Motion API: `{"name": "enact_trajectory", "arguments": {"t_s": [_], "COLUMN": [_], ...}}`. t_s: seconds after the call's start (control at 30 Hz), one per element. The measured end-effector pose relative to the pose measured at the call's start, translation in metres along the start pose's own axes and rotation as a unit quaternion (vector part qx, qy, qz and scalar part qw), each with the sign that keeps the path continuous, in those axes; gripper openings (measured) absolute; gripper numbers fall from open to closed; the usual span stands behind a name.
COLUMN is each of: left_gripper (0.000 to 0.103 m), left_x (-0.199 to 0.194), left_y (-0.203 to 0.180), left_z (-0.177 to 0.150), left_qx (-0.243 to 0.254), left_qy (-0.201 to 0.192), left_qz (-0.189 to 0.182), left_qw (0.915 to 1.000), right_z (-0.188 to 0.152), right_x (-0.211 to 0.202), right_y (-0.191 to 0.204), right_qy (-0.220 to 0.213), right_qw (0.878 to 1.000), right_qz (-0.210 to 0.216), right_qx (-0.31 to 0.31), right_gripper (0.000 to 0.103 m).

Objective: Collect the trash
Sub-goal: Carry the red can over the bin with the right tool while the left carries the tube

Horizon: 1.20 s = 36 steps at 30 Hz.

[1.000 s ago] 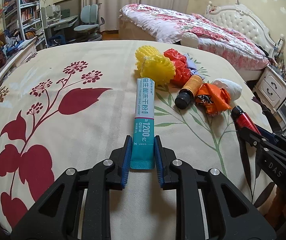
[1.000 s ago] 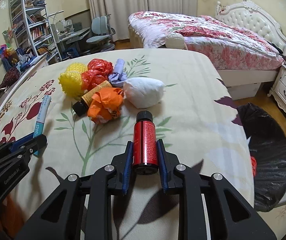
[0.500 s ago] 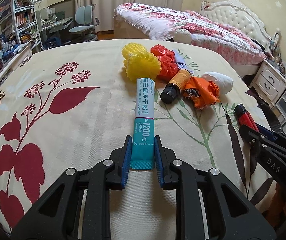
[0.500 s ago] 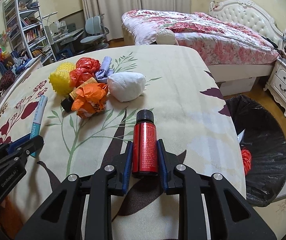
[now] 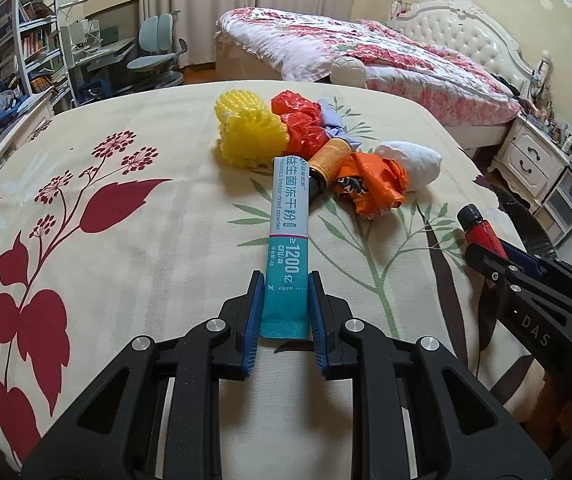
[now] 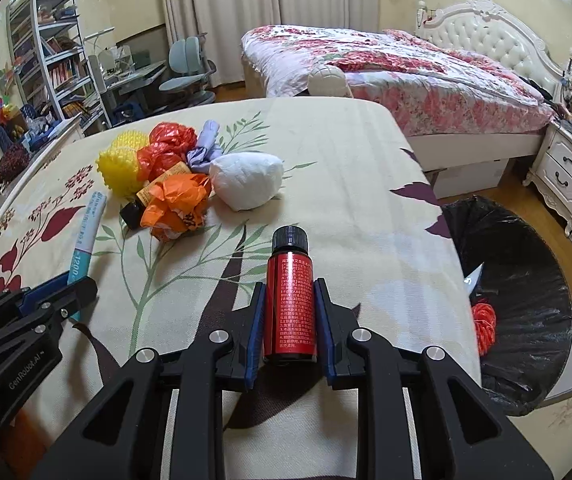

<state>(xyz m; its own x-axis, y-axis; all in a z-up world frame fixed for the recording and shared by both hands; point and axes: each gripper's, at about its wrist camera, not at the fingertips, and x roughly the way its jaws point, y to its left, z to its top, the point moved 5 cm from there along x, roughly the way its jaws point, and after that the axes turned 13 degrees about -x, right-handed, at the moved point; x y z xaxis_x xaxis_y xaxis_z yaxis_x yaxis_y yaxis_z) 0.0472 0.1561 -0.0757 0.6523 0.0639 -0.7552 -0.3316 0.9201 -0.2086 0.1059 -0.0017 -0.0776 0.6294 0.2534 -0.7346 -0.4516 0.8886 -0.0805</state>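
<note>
We see a cream floral-printed bedspread (image 6: 346,168), and at three o'clock beside it a black-lined trash bin (image 6: 526,280) (something red already lies inside). At ten o'clock sits a heap of crumpled bags (image 6: 173,176). Our right gripper (image 6: 290,332) clamps a small red black-capped bottle (image 6: 290,300); our left gripper (image 5: 285,312) pinches a long teal-and-white powder sachet (image 5: 289,236).

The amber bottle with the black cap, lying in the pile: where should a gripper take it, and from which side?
Grip the amber bottle across its labelled body, coming from above. It lies on its side, black cap toward the cameras, wedged between the red bag and orange bag, so both flanks are crowded; only its top looks free. Probably nudge the orange bag aside first.
</note>
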Motion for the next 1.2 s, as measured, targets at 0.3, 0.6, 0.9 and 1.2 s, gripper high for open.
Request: {"name": "enact_trajectory", "arguments": {"t_s": [0.3, 0.6, 0.9, 1.2], "left_gripper": [0.022, 0.022, 0.022, 0.022], "left_x": [-0.008, -0.007, 0.009, 0.032], "left_y": [-0.045, -0.113, -0.184, -0.228], "left_z": [-0.006, -0.013, -0.009, -0.015], "left_qx": [0.034, 0.087, 0.126, 0.16], "left_qy": [-0.003, -0.004, -0.009, -0.007], "left_qz": [-0.032, -0.072, -0.101, -0.102], "left_qw": [0.9989, 0.9936, 0.9869, 0.9819], "right_z": [-0.009, -0.023, -0.029, -0.039], "right_x": [-0.021, -0.034, -0.037, -0.021], "right_y": [-0.044, -0.108, -0.156, -0.184], "right_qy": [-0.016, -0.021, -0.026, -0.015], "right_qw": [0.999, 0.992, 0.984, 0.979], "right_qz": [-0.03, -0.084, -0.137, -0.148], "right_qx": [0.04, 0.087, 0.114, 0.14], "right_gripper": [0.025, 0.025, 0.025, 0.024]}}
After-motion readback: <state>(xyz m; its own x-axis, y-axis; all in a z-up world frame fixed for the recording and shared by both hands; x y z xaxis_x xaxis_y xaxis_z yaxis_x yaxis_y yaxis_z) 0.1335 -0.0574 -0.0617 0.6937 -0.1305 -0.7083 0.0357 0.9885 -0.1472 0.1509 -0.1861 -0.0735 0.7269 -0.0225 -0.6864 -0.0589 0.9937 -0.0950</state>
